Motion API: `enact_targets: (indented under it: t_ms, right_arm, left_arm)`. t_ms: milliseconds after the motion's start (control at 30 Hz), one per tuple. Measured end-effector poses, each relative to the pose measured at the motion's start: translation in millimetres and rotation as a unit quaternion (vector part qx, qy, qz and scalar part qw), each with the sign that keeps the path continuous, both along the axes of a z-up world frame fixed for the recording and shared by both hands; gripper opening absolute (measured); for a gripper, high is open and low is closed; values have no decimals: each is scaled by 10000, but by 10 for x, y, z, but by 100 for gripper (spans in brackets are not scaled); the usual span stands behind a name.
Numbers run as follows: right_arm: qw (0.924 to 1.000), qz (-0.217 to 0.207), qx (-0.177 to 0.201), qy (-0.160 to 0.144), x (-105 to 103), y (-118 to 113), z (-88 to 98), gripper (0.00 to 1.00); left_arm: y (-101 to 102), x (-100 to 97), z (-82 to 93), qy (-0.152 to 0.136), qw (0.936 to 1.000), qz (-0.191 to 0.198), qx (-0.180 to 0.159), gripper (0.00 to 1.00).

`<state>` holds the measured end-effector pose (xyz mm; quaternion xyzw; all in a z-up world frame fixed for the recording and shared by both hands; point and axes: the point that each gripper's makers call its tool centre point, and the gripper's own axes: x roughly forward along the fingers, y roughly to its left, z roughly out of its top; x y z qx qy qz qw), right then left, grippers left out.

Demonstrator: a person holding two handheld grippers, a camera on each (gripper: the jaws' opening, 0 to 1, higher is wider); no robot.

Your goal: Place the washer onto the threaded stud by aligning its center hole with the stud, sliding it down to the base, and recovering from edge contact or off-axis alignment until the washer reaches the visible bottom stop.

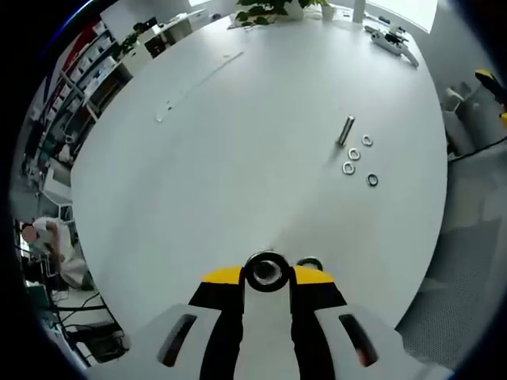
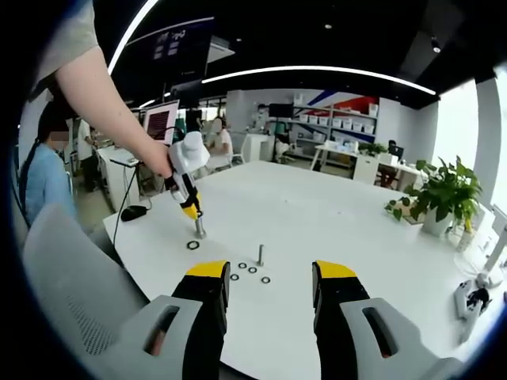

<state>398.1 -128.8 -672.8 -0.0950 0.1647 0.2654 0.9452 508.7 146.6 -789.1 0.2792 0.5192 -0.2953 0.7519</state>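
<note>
Your left gripper (image 1: 268, 273) is clamped on a stud (image 2: 200, 228) standing on the table (image 1: 238, 158); a washer (image 2: 192, 245) lies just beside it. Your right gripper (image 2: 269, 286) hangs wide apart, holding nothing.

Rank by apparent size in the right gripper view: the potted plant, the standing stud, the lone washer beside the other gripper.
1. Potted plant, largest.
2. Stud.
3. Washer, smallest.
The plant sits farther back, so its true lead is greater.

Five washers (image 2: 192, 245); two studs (image 2: 260, 254); two tools (image 2: 269, 289)
</note>
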Motion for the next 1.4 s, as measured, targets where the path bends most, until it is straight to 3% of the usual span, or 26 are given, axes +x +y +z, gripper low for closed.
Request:
enact_targets:
  t_ms: [1400]
  right_arm:
    - [10000, 4, -5, 29, 0, -4, -16, 44]
  left_arm:
    - [31, 39, -193, 167, 9987, -208, 426, 20]
